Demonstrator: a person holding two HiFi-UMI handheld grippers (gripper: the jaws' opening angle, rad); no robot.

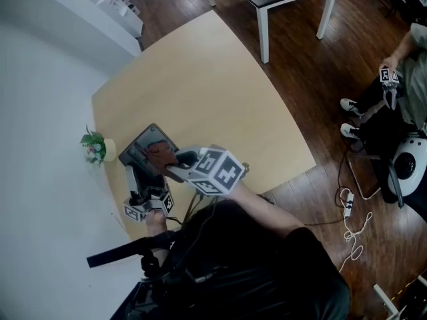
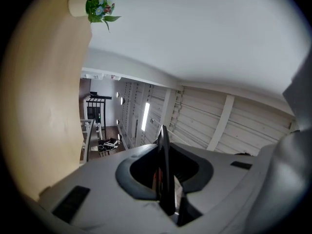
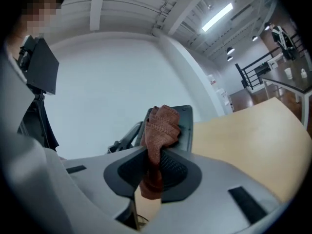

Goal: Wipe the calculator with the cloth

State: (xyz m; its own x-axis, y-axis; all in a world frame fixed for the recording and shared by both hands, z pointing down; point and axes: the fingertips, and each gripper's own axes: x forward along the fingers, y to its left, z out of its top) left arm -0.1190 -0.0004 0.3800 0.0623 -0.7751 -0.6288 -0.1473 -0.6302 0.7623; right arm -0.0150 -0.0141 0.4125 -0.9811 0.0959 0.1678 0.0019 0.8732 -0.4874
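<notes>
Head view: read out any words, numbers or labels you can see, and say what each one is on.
No text here is legible.
calculator: key and display print too blurred to read, partly behind the cloth.
Cube on the right gripper: black-and-white square marker patterns, not words.
Boxes at the top left: print too small to read.

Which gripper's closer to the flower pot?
Left. The left gripper, gripping the calculator, is next to the flower pot; the right gripper, holding the cloth, sits farther off.
</notes>
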